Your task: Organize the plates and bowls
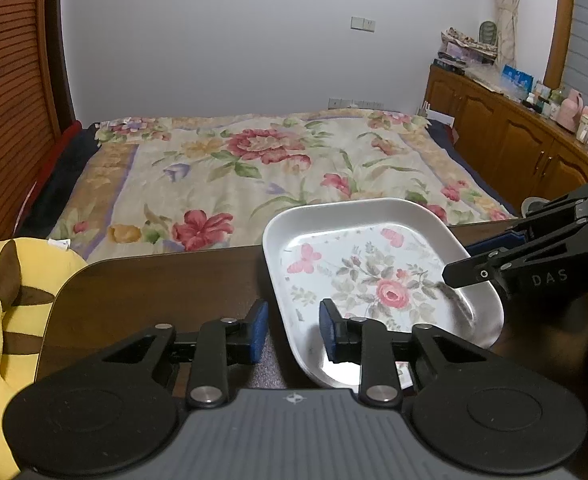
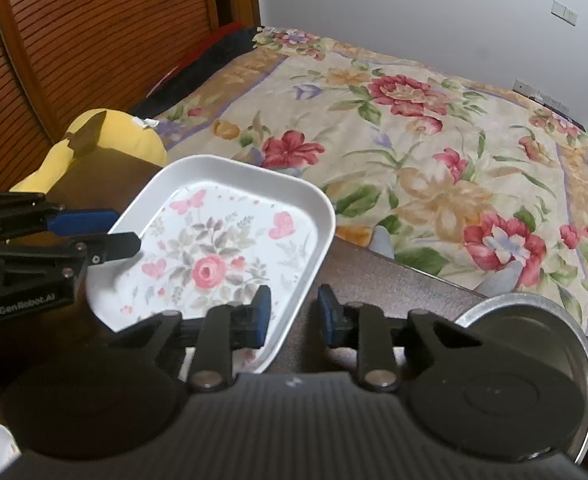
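- Plate [image 1: 374, 276] with flowers sits on the dark table [image 1: 153, 288], lower right of the left view.
- Left gripper [image 1: 294, 330] and right gripper [image 2: 294, 314] each straddle a rim, jaws partly open, not pinching yet.
- Next, I think: squeeze both rims, then lift evenly toward the metal bowl [image 2: 550, 320].
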Motion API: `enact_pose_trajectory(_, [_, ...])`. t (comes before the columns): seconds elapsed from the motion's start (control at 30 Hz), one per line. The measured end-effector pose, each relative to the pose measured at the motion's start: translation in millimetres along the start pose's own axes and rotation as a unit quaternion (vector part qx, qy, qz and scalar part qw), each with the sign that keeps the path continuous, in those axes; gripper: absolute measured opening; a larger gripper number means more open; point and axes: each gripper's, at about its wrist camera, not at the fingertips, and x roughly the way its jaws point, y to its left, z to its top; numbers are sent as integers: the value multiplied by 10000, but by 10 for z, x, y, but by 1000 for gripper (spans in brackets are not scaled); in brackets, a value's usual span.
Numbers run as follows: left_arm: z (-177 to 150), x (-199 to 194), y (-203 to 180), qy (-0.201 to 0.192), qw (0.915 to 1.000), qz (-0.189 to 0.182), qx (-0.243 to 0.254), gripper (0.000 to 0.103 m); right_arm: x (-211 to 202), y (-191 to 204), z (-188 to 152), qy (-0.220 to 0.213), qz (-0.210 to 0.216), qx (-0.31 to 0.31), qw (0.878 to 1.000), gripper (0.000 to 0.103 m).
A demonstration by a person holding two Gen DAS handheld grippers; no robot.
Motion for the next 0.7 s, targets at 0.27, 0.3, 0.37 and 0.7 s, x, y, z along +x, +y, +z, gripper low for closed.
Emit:
enact_pose_trajectory(0.27, [-23, 59, 18, 76, 10000, 17, -22, 19, 42, 22, -8, 83, 8, -82, 9999, 20])
enact_pose_trajectory(0.3, [-20, 58, 18, 75, 10000, 15, -20, 19, 39, 26, -8, 84, 6, -84, 9999, 20])
enact_pose_trajectory(0.37, [-25, 58, 19, 78, 10000, 0, -26, 15, 37, 26, -7, 80, 10, -85, 9999, 20])
enact_pose_trajectory(0.7, [-24, -24, 35, 198, 9998, 14, -91, 11, 24, 34, -14, 195, 177, -79, 9996, 17])
